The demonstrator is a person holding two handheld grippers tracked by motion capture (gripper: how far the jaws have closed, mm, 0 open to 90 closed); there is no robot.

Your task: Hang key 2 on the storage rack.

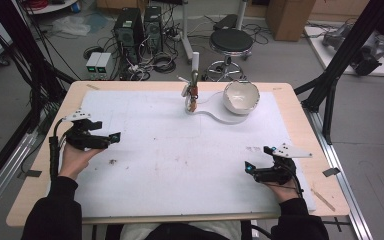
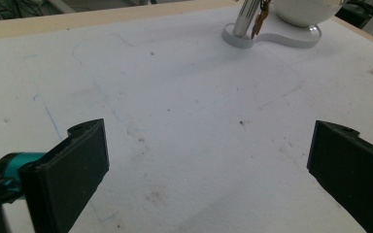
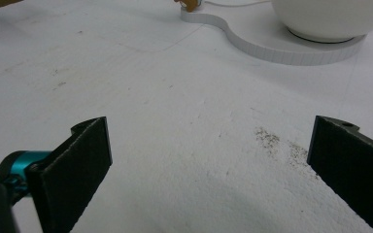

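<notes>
A person seated at a white-topped table [image 1: 170, 160] holds a two-jaw gripper in each hand, both resting low over the bare surface. The left gripper [image 1: 114, 137] sits near the table's left edge, its jaws spread wide and holding nothing, aimed toward the middle of the table. The right gripper [image 1: 248, 169] sits near the front right, jaws likewise spread wide and empty, aimed to the person's left and slightly away.

Well apart from both, at the far centre of the table, stands a white bowl [image 1: 241, 97] on a flat white base plate [image 1: 215, 116]. The plate is a drawn-out, curved shape whose long axis runs roughly left to right along the far edge: its broad round end carries the bowl on the right, its narrow end lies to the left. On that narrow end rises an upright metal post [image 2: 245, 19] with a small brown object [image 1: 193, 103] hanging against it; what that object is cannot be told. The bowl tilts so its mouth faces the person.

Faint dark specks [image 3: 281, 143] mark the surface just ahead of the right gripper.
</notes>
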